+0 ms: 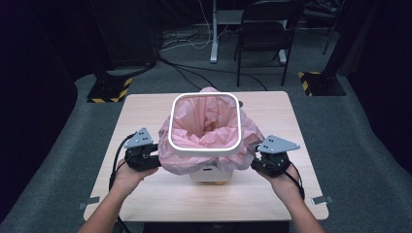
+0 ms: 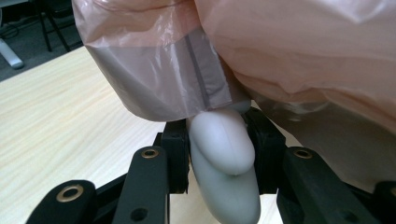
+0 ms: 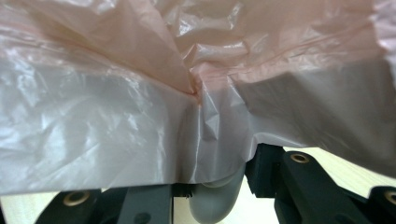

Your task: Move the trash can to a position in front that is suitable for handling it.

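Note:
A white bin (image 1: 211,175) stands mid-table, lined with a pink plastic bag (image 1: 206,127) that spills over a white square ring (image 1: 205,145) at its top. My left gripper (image 1: 154,160) is at the bin's left side, under the hanging bag. In the left gripper view, my left gripper (image 2: 219,135) has its jaws shut on a rounded whitish handle (image 2: 224,158) that sticks out from under the bag (image 2: 299,51). My right gripper (image 1: 255,162) sits at the bin's right side. My right gripper (image 3: 219,186) is shut on a like grey handle (image 3: 215,198), half draped by the bag (image 3: 140,102).
The light wooden table (image 1: 160,194) has bare room in front of and behind the bin. Beyond its far edge stand a black folding chair (image 1: 265,34), a grey post (image 1: 214,29) and black stands with yellow-striped feet (image 1: 109,90) on grey carpet.

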Demonstrator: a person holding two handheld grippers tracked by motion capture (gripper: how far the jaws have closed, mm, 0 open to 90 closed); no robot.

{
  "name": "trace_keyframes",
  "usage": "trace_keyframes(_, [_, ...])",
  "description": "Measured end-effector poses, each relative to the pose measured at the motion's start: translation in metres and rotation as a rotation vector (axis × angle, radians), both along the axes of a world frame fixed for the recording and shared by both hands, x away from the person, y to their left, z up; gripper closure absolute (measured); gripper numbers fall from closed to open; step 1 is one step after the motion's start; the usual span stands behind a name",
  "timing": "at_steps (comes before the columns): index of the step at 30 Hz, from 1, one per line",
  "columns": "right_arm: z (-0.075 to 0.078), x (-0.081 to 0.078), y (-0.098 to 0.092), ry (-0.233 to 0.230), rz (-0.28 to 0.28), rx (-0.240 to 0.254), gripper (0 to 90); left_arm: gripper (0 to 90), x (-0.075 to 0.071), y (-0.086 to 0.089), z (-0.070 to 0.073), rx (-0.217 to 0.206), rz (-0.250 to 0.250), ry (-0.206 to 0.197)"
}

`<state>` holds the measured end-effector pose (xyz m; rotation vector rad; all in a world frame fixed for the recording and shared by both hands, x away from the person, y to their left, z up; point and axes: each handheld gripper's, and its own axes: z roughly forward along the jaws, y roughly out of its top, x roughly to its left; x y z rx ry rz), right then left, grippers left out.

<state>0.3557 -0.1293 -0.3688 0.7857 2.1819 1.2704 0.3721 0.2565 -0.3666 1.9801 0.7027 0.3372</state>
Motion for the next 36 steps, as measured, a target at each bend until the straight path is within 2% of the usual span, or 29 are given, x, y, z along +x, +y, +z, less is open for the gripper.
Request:
trace_keyframes(7, [-0.004,-0.005,0.002,0.005,0.005,0.031,66.7,65.1,-0.009,0.003,-0.01,-0.023,0.013,-0.002])
trace_keyframes(11, [-0.008,-0.008,0.0,0.013,0.0,0.058,66.7,65.1,-0.013,0.0,-0.007,-0.028,0.023,-0.004])
trace_keyframes(13, [-0.007,-0.011,0.002,0.0,-0.01,0.052,66.6,65.1,-0.012,0.001,-0.005,-0.039,0.024,0.002])
trace_keyframes(17, [-0.009,-0.011,0.0,0.006,0.006,0.067,66.7,65.0,-0.017,0.001,-0.003,-0.015,0.018,-0.005])
trace_keyframes(18, [-0.013,-0.009,-0.003,0.026,0.011,0.085,66.7,65.0,-0.015,-0.001,-0.006,-0.011,0.013,0.002])
trace_keyframes(19, [-0.013,-0.009,-0.003,0.026,0.011,0.085,66.7,64.9,-0.015,-0.001,-0.006,-0.011,0.013,0.002])
trace_keyframes(20, [-0.015,-0.008,-0.004,0.035,0.011,0.091,66.7,64.9,-0.013,0.0,-0.007,-0.03,0.011,0.005])
trace_keyframes(21, [-0.021,-0.006,-0.008,0.04,0.004,0.119,66.7,64.9,-0.012,0.0,-0.007,-0.054,0.006,0.015])
trace_keyframes(23, [-0.023,-0.006,-0.011,0.042,-0.001,0.137,66.7,64.8,-0.011,-0.003,-0.007,-0.061,0.007,0.0])
trace_keyframes(28, [-0.024,-0.006,-0.013,0.05,0.001,0.143,66.0,64.3,-0.009,-0.003,-0.007,-0.062,0.002,0.005])
trace_keyframes(31, [-0.023,-0.005,-0.011,0.048,0.003,0.13,59.0,61.3,-0.008,-0.002,-0.008,-0.044,0.004,0.002])
trace_keyframes(33, [-0.022,-0.004,-0.01,0.056,-0.007,0.116,51.6,56.3,-0.009,-0.003,-0.009,-0.039,0.005,0.004])
trace_keyframes(36, [-0.019,-0.005,-0.009,0.068,-0.017,0.107,45.3,49.1,-0.009,-0.004,-0.01,-0.023,0.013,-0.002])
